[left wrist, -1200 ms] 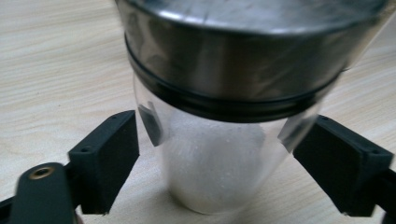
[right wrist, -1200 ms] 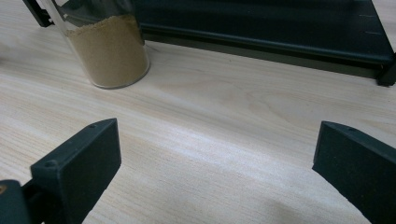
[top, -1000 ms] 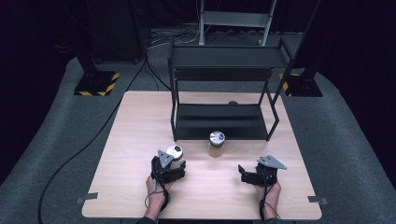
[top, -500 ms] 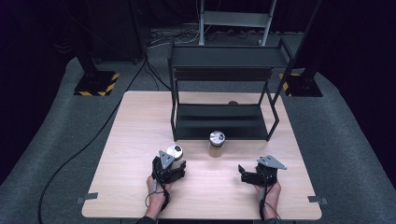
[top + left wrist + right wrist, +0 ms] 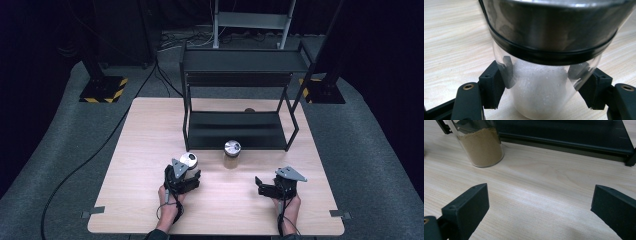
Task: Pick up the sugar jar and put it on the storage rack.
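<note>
Dark room w/ grey carpet, and on the wooden surface (image 5: 150,130) sits a black two-tier shelf rack (image 5: 239,95) toward the far edge, so I'll use that as the landmark. Left gripper (image 5: 186,176) is off the rack's front-left corner, and its fingers (image 5: 492,85) are clamped on the glass body of a jar of white powder (image 5: 541,92), just below the metal lid. Pads press both sides of the glass, looks like a solid pinch. The jar's base is cut off at the bottom of the left gripper view, so can't say if it's clear of the surface. Right gripper (image 5: 264,187) rests near the front-right of the rack, fingers spread wide w/ nothing between them. A second jar w/ brown powder (image 5: 232,153) stands right in front of the rack's lower shelf, near the middle. My guess is the white jar is headed for the rack. Tips imo: keep it upright and lift straight up first, bc the grip is on smooth glass and a tilt could let it slip. Swing wide of the brown jar on the way in, and watch the rack's front-left post and upper shelf for lid clearance. Don't let go until the base sits flat.
</note>
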Demonstrator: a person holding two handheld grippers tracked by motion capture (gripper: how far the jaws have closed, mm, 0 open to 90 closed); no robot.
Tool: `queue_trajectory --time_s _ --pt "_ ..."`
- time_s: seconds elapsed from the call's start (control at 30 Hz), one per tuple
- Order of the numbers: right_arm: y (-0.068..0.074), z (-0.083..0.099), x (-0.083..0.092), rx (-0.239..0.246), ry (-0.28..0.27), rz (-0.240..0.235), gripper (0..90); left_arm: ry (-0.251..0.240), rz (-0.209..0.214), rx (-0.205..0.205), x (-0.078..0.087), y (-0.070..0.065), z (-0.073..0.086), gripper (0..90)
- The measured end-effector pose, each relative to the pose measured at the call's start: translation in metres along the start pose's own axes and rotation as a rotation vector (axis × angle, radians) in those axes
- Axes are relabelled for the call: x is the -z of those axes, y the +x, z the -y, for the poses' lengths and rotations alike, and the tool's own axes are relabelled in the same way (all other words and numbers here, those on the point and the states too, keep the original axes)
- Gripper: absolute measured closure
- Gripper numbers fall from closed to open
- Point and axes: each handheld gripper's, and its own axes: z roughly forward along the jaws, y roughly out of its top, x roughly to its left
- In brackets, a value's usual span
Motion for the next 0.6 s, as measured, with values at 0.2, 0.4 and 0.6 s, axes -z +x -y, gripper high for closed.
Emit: queue_trajectory --time_s 0.2,0.4,0.6 --pt "0.000 0.000 0.000 0.000 0.000 0.000 0.5 0.003 0.004 -0.002 -0.002 0.001 -0.005 29.9" --pt "0.000 0.000 0.000 0.000 -0.001 0.001 0.5 0.008 0.008 -0.005 -0.007 0.001 -0.010 29.9" --pt "0.000 0.000 0.000 0.002 0.000 0.000 0.4 0.007 0.014 -0.005 -0.013 0.001 -0.016 29.9"
